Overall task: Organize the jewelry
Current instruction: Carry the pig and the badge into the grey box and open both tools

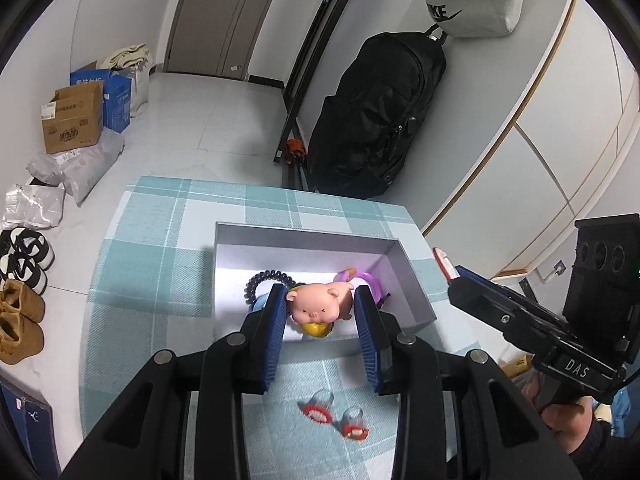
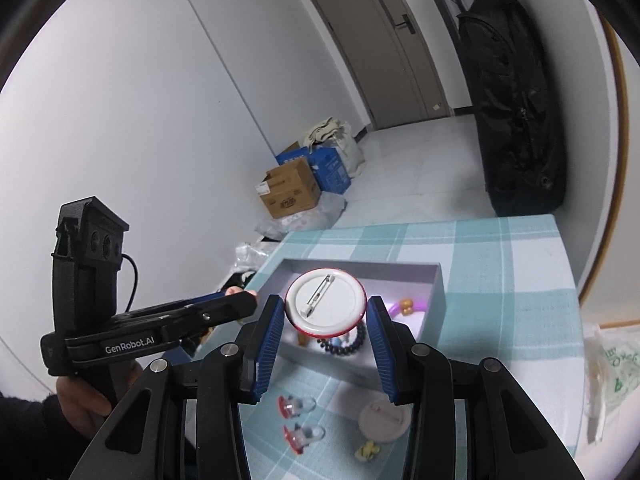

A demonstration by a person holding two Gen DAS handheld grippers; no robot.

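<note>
Left claw (image 1: 320, 312) gripping a pig figure (image 1: 320, 304) over the near edge of the grey box (image 1: 304, 236), mid-frame. Right claw (image 2: 326, 320) gripping a round pin badge (image 2: 326, 308), back side up, above the same box. Lying inside: a black coil hair tie (image 1: 260, 284) and a purple ring (image 1: 368, 280). Sitting on the checked table (image 1: 160, 240) below the claws: two red clips (image 1: 334, 416). Hanging at upper right: a black bag (image 1: 380, 120).

Home entryway (shoes (image 1: 22, 256), door (image 1: 232, 16))
</note>
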